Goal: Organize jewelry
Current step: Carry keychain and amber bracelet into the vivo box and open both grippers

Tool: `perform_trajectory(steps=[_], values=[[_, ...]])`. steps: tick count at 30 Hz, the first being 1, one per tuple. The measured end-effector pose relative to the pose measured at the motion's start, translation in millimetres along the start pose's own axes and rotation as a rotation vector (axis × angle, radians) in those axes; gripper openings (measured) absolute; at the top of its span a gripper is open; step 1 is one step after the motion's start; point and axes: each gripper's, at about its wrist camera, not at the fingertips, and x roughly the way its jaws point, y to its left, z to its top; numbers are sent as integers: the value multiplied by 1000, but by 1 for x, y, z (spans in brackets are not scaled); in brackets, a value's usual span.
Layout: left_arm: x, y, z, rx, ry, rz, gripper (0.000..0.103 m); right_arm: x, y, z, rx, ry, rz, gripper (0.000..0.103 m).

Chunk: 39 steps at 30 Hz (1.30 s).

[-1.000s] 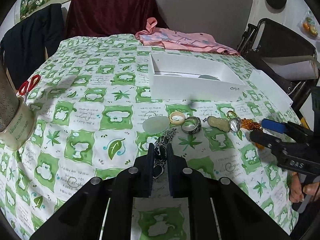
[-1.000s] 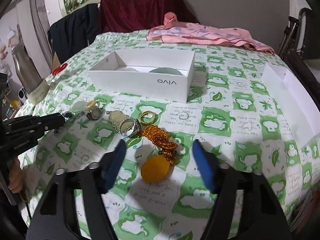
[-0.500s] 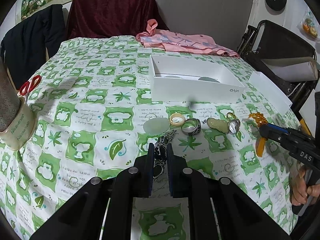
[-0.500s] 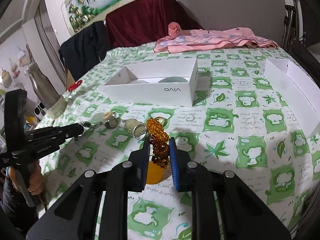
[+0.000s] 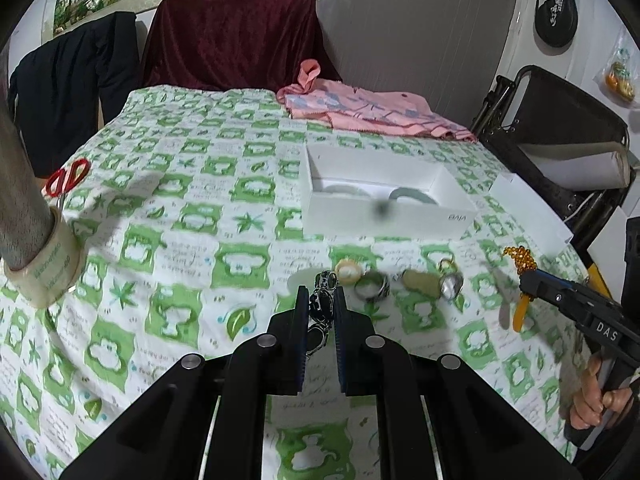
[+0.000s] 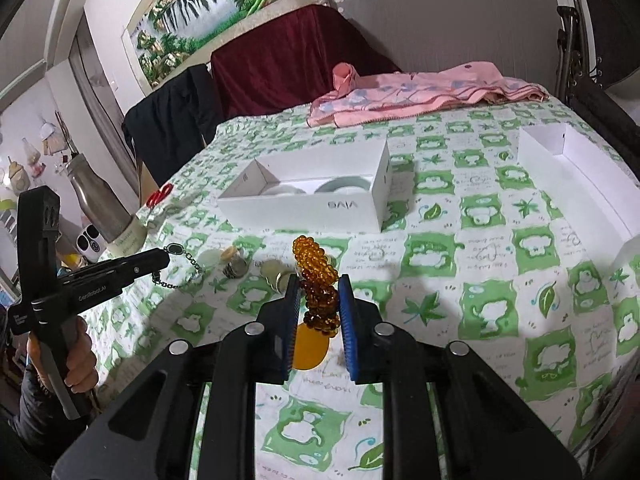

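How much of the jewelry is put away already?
Two pale bangles already lie in the white box. In hand: the right gripper holds amber beads with an orange pendant, and the left gripper holds a dark chain bracelet. Left on the tablecloth: a cream ring, a silver ring and a pale stone.

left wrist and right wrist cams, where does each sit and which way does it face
Left wrist: on the left gripper, facing the green-and-white checked tablecloth; its black fingers clamp a dark metal chain bracelet; the right gripper and hand show.
Right wrist: on the right gripper, facing the same way; blue pads clamp an amber bead bracelet; the left gripper shows.
Shared: open white cardboard box.
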Motion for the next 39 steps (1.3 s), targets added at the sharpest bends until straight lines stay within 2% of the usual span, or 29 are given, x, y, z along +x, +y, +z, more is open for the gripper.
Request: perform_trajectory(steps=[10, 15, 19, 29, 31, 33, 35, 39], values=[[-7, -21, 72, 29, -103, -19, 12, -7, 5, 57, -9, -92, 4, 19], [2, -32, 105, 36, -132, -26, 12, 8, 9, 88, -15, -109, 11, 19], [29, -38, 118, 40, -102, -25, 12, 33, 7, 103, -10, -90, 1, 19], [102, -22, 100, 3, 32, -21, 13, 105, -9, 98, -21, 15, -94, 20], [108, -19, 97, -5, 39, -23, 16, 112, -14, 96, -14, 27, -101, 20], [109, -19, 95, 0, 35, -22, 35, 113, -18, 95, -3, 24, -101, 23], [106, -20, 94, 3, 17, -13, 45, 110, -21, 96, 8, 9, -96, 27], [99, -21, 95, 8, -7, -11, 48, 102, -25, 97, 28, -18, -87, 27]])
